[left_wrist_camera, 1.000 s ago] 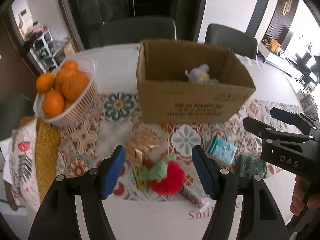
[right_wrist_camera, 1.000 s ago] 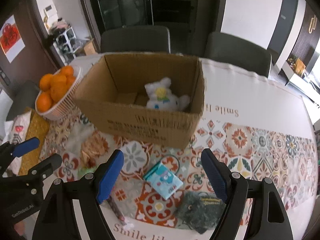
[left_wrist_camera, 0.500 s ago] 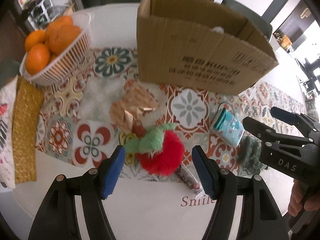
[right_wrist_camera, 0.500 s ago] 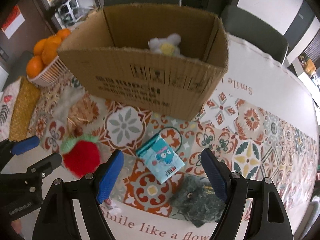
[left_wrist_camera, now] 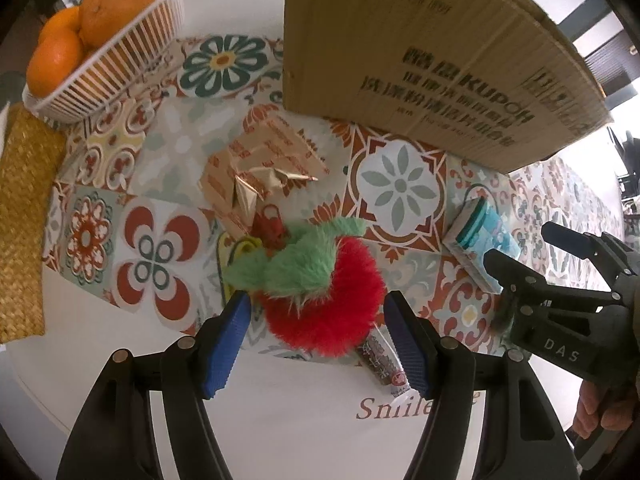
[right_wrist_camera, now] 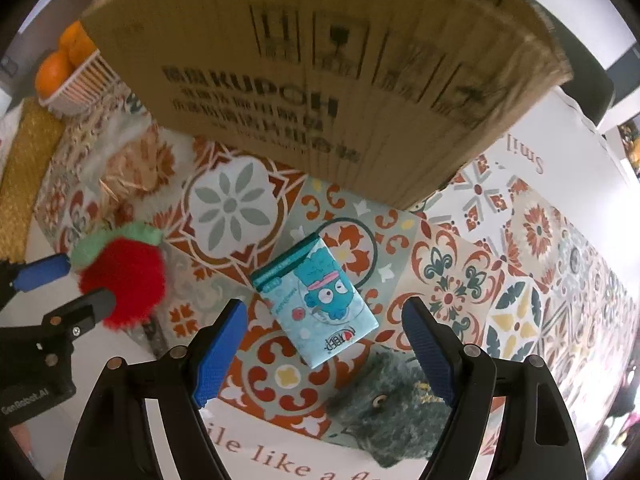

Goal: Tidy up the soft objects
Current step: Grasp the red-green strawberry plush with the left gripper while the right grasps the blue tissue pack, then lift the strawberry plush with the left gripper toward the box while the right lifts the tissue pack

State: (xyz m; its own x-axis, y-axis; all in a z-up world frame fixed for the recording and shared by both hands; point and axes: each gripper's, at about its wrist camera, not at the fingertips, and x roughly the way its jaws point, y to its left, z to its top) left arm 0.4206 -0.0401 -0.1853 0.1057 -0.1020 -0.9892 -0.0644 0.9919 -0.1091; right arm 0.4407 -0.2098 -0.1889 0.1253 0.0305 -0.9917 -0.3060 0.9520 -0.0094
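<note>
Two hand-held grippers point down at a table covered by a tile-patterned cloth (left_wrist_camera: 160, 240). The left gripper (left_wrist_camera: 318, 326) has its blue fingers (left_wrist_camera: 226, 330) spread apart on either side of a fluffy red strawberry toy (left_wrist_camera: 332, 296) with a green furry top; the pads sit just beside the toy but do not press it. The toy lies at the near edge of the patterned cloth. Just beyond it lies crumpled gold foil paper (left_wrist_camera: 260, 168), and farther left a white basket (left_wrist_camera: 120, 60) holds oranges (left_wrist_camera: 54, 62). A large cardboard box (left_wrist_camera: 420, 60) stands at the far side, its printed wall facing the cameras.

The right gripper (right_wrist_camera: 324, 344) also has its fingers (right_wrist_camera: 428, 352) wide apart, with nothing gripped. Between them, slightly farther away, lies a light blue tissue pack (right_wrist_camera: 320, 300) printed with a cartoon fish face, flat on the cloth near the box. Close to the right finger, at the near edge, sits a dark green-grey furry toy (right_wrist_camera: 392, 408). A small wrapped snack stick (left_wrist_camera: 384, 364) lies right of the strawberry
</note>
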